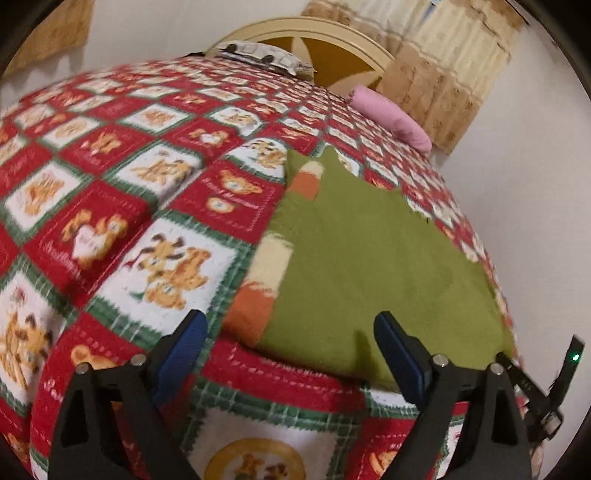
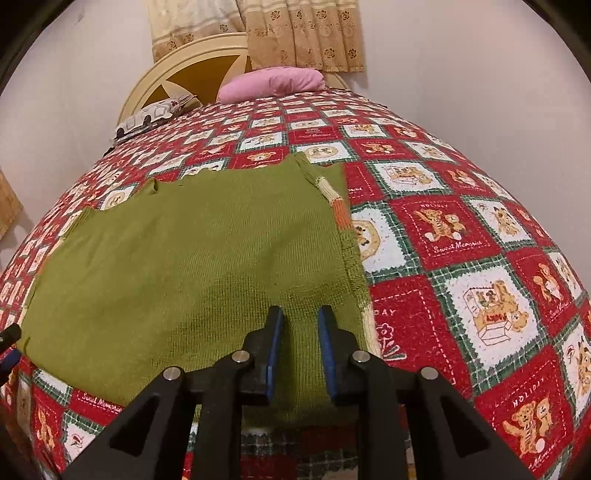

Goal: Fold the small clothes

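Directly ahead of the right gripper (image 2: 300, 325), a green knit garment (image 2: 192, 266) lies flat on a red-and-white bear-print blanket (image 2: 461, 236). The right gripper's blue-padded fingers (image 2: 275, 350) stand a narrow gap apart with nothing between them; the garment's near hem lies beneath them, and whether the tips touch the knit cannot be told. A cream-and-orange striped band (image 2: 338, 201) runs along the garment's edge just to the right of this gripper.

In the left wrist view, the left gripper (image 1: 290, 326) has its jaws spread wide and empty. The same garment (image 1: 369, 258) lies ahead and to the right of it, with the near corner of the garment between the two fingers' lines of sight. The striped band (image 1: 266, 273) sits just ahead of the left finger (image 1: 184, 347). This view is motion-blurred.

Far ahead of both grippers, a pink pillow (image 2: 273, 83) and a patterned pillow (image 2: 147, 116) rest at the cream headboard (image 2: 162, 66), below beige curtains (image 2: 295, 33).
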Available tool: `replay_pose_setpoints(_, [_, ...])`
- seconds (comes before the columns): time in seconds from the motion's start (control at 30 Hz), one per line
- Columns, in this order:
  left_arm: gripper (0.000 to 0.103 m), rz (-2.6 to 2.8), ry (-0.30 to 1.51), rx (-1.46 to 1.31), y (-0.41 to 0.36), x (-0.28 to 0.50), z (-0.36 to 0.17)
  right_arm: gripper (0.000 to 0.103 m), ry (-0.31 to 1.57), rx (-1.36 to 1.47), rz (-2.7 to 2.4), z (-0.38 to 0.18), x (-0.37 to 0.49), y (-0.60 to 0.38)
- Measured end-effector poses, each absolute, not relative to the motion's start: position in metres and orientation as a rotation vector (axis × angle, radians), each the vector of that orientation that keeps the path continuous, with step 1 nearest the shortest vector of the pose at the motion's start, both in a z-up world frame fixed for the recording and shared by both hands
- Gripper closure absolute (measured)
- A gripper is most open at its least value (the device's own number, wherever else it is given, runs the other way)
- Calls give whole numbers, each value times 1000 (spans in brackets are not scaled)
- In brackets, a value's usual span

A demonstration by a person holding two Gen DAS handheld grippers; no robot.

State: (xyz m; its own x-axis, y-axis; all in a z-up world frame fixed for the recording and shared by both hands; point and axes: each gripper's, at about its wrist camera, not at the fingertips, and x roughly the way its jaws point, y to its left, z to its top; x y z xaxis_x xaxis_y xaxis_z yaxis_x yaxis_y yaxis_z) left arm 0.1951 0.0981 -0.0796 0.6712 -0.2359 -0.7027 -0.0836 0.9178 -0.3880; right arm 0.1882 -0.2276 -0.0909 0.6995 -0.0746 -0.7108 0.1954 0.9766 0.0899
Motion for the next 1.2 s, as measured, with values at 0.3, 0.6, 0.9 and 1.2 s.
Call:
replay_pose_setpoints(0.3, [19,-123,815,-461,77,197,-78,82,782,163,-151,-91,188,-228])
replay_pose_setpoints(0.6, [87,-143,805,-649,100,225,-86,82,782,162,-151,-91,188,-227])
replay_pose_setpoints(0.9, [84,-161,799,-714,108,222,-99,82,738,127,-191,-82,182,-223])
replay_pose_setpoints(1.2, [84,-171,784,-734,110,219,-101,82,749,86,185,-54,191,-104])
